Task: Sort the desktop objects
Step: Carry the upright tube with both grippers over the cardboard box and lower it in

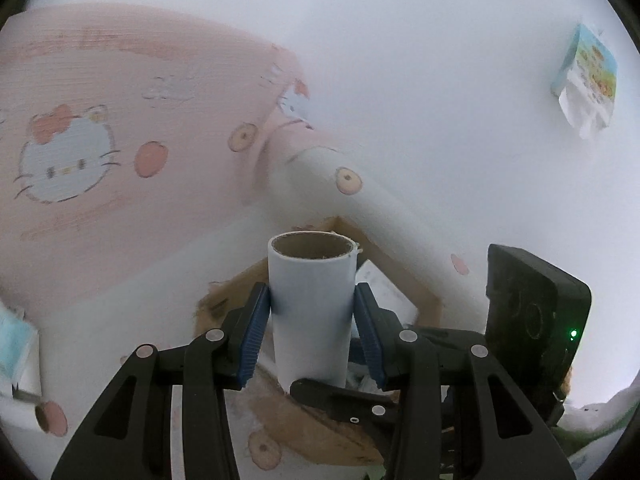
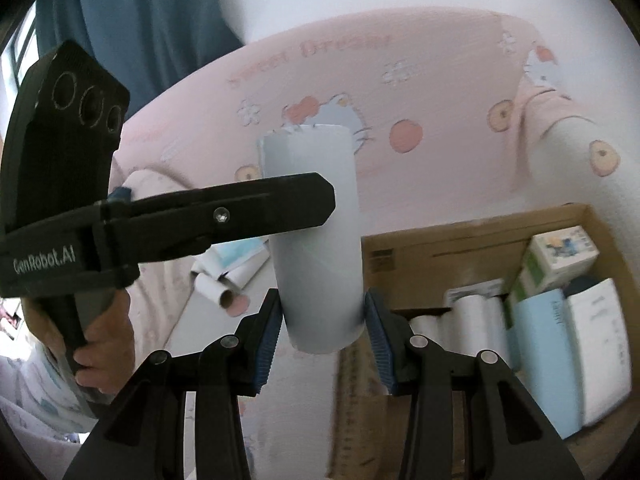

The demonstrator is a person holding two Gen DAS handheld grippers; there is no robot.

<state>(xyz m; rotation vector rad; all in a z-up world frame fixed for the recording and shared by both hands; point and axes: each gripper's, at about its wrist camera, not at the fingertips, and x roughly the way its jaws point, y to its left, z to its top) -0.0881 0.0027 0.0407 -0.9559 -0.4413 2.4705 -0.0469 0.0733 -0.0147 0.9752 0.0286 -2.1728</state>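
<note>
Both tongs were clamped on the same white paper tube (image 1: 312,304). Left gripper (image 1: 312,320) had its blue pads (image 1: 254,332) pressed on the tube's two sides about mid-length, brown open end sticking up past the fingertips. Right gripper (image 2: 324,324) pinched the tube (image 2: 316,248) near its lower end, pads flush on both sides; in that view the left gripper's finger (image 2: 256,212) crossed in front of the tube, higher up. Tube was off the surface, held over a pink cartoon-print sheet (image 2: 400,80). Cardboard box (image 2: 440,240) sat to the right of the right gripper, packed with rolls and packets; labels too blurred to read, possibly tissue packs.
</note>
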